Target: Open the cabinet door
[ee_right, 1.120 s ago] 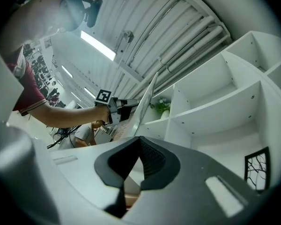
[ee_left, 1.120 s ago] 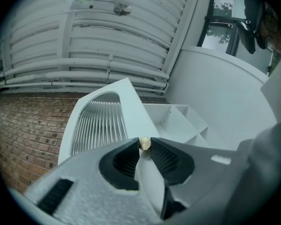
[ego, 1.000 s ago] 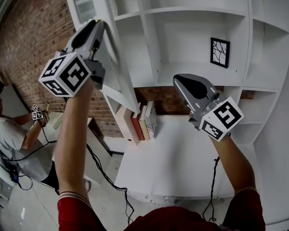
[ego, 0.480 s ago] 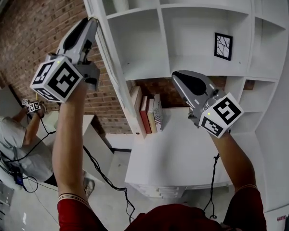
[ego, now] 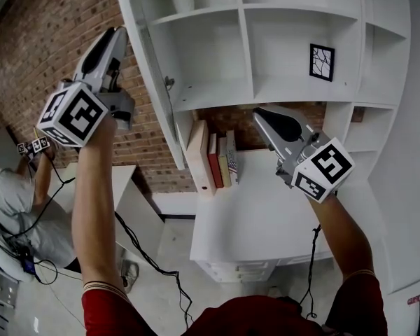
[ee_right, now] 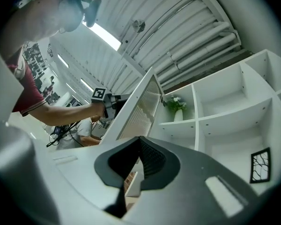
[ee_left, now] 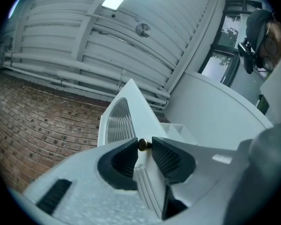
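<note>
The white cabinet door (ego: 156, 89) stands swung out, edge-on to me, hinged at the left side of the white shelf unit (ego: 301, 93). My left gripper (ego: 116, 32) reaches up at the door's outer face. In the left gripper view the small brass knob (ee_left: 143, 145) sits between the left gripper's (ee_left: 143, 152) ribbed pads, whose jaws are opening. The door's fluted glass panel (ee_left: 118, 123) rises behind them. My right gripper (ego: 260, 113) hovers in front of the lower shelves, shut and with nothing in it. In the right gripper view its tips (ee_right: 139, 142) meet in front of the door (ee_right: 136, 110).
Several books (ego: 214, 161) stand on the white counter (ego: 266, 222) below the shelves. A framed picture (ego: 322, 61) leans in a right compartment and a vase of flowers (ee_right: 177, 108) in an upper one. A brick wall (ego: 49, 26), a seated person (ego: 14, 201) and floor cables (ego: 157, 264) are at left.
The door has swung further out to the left, from angled to edge-on. My left gripper moved left with it. The right gripper shifted slightly.
</note>
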A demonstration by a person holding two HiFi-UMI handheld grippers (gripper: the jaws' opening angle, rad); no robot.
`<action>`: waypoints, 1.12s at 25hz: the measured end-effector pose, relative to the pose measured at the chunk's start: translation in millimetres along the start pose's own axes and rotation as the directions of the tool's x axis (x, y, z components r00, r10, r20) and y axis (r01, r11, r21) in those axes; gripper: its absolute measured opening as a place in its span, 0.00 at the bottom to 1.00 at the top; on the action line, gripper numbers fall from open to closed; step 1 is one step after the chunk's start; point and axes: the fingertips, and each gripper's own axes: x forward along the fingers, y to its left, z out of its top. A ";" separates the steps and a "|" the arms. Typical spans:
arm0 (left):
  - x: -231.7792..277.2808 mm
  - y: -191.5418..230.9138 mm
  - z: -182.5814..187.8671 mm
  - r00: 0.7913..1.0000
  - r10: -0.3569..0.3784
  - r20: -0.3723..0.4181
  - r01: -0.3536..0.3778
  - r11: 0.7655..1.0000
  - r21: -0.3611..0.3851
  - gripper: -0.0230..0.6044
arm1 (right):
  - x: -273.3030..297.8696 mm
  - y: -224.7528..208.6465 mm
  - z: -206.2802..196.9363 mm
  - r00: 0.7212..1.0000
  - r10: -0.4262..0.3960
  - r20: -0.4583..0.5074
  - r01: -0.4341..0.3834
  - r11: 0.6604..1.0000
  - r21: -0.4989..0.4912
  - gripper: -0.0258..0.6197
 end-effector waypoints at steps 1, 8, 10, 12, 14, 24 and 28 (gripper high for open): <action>-3.6 4.2 1.4 1.000 0.003 0.004 -0.003 1.000 -0.001 0.20 | 1.2 1.8 0.1 1.000 -0.004 -0.004 0.004 1.000 0.000 0.06; -41.1 32.6 22.7 1.000 0.019 0.022 -0.019 1.000 0.007 0.18 | 19.5 38.6 4.1 0.999 -0.005 -0.035 0.005 1.000 -0.013 0.06; -54.8 44.4 31.0 0.999 0.022 0.027 -0.022 1.000 0.006 0.17 | 29.3 54.1 9.9 0.999 -0.001 -0.045 0.000 1.000 -0.022 0.06; -61.0 52.9 33.0 0.999 0.025 0.022 -0.025 1.000 0.008 0.17 | 36.5 62.1 11.9 0.999 0.005 -0.048 -0.006 1.000 -0.023 0.06; -60.5 57.8 29.5 0.999 0.031 0.011 -0.031 0.999 0.010 0.16 | 40.0 63.3 10.6 0.999 0.012 -0.046 -0.013 1.000 -0.018 0.06; -57.6 85.4 2.5 0.996 0.079 -0.044 -0.079 0.997 0.009 0.13 | 37.9 57.8 -3.8 0.997 -0.003 -0.079 0.003 1.000 -0.006 0.06; -61.0 85.9 -6.4 0.994 0.082 -0.068 -0.081 0.997 0.015 0.09 | 33.6 62.4 2.5 0.995 -0.020 -0.094 0.018 1.000 -0.018 0.06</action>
